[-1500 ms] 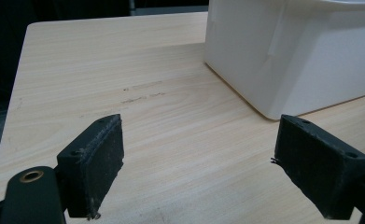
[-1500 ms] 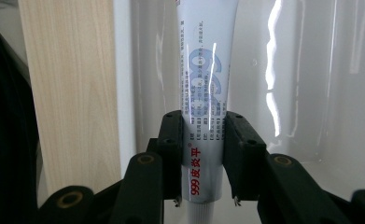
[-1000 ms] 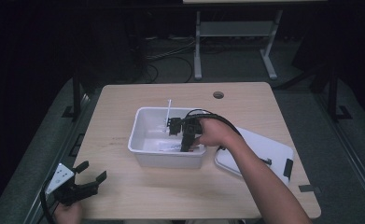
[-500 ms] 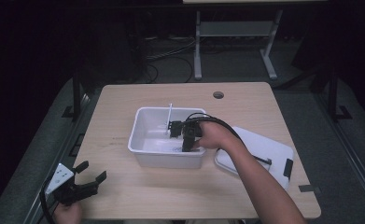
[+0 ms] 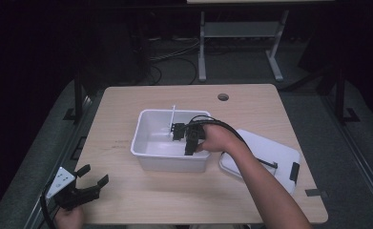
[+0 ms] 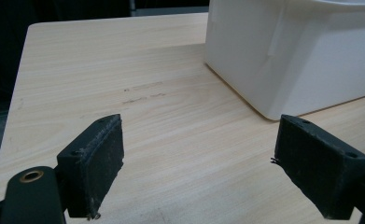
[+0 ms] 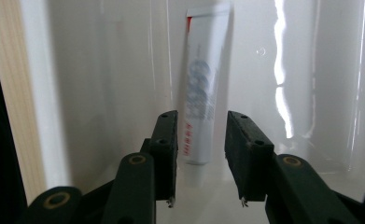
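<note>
The right gripper [image 5: 178, 138] is down inside the white rectangular plastic tub [image 5: 148, 151] that sits near the middle of the pale wooden table [image 5: 127, 100], with the person's right hand [image 5: 217, 139] wrapped round its body. In the right gripper view its two black jaws stand a little apart and have just been opening. Between them lies a white toothpaste tube with blue lettering and a red stripe [image 7: 201, 93]. The pads are not pressing on the tube; a sliver of gap shows on either side. The tube rests on the glossy tub floor, running lengthwise away from the jaws, close to one of the tub's side walls. From the high view a thin white stick [image 5: 172, 117] leans up against the tub's far wall, just beside the gripper.

Just right of the tub, a flat white lid with black clips [image 5: 274, 152] lies under the person's forearm.

The left gripper [image 5: 91, 183] rests at the near left corner of the table, well apart from the tub, its jaws spread wide with only bare tabletop between them
</note>
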The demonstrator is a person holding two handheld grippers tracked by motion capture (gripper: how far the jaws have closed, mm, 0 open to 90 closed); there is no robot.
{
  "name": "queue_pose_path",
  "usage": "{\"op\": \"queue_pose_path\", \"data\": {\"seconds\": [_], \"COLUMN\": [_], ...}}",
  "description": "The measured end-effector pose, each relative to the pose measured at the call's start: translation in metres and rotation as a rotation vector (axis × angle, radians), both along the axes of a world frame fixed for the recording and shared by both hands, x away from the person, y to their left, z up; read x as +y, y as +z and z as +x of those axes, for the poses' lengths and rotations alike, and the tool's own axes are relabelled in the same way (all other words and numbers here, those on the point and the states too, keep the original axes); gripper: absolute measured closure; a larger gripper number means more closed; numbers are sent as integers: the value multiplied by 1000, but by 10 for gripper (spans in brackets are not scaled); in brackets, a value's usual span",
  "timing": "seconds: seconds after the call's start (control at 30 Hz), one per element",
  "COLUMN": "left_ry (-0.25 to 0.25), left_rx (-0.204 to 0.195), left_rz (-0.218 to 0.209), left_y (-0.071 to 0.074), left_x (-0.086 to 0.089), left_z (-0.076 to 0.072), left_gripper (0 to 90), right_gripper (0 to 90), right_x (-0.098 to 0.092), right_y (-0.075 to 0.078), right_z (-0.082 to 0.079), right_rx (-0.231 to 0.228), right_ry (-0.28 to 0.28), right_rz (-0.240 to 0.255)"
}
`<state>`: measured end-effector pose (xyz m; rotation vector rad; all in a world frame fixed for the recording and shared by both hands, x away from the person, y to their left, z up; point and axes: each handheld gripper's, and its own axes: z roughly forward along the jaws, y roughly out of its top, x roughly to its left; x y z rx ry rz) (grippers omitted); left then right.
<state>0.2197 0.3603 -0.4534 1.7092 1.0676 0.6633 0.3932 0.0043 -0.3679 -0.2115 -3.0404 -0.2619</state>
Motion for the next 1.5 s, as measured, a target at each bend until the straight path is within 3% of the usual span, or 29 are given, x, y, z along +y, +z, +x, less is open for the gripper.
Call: {"op": "queue_pose_path", "data": {"seconds": [0.6, 1.07, 1.5], "left_ry": [-3, -5, -4], "left_rx": [1, 2, 1], "left_rz": [0, 4, 7], "left_y": [0, 0, 0], "left_x": [-2, -2, -3], "left_z": [0, 1, 1], "left_gripper": [150, 150, 150], "right_gripper": [598, 579, 559], "right_x": [-16, -27, -57], "right_y": [29, 62, 80], "right_z": [-2, -6, -10], "right_rx": [-39, -76, -103], "right_ry": [-20, -36, -82], "right_rz": [24, 48, 64]}}
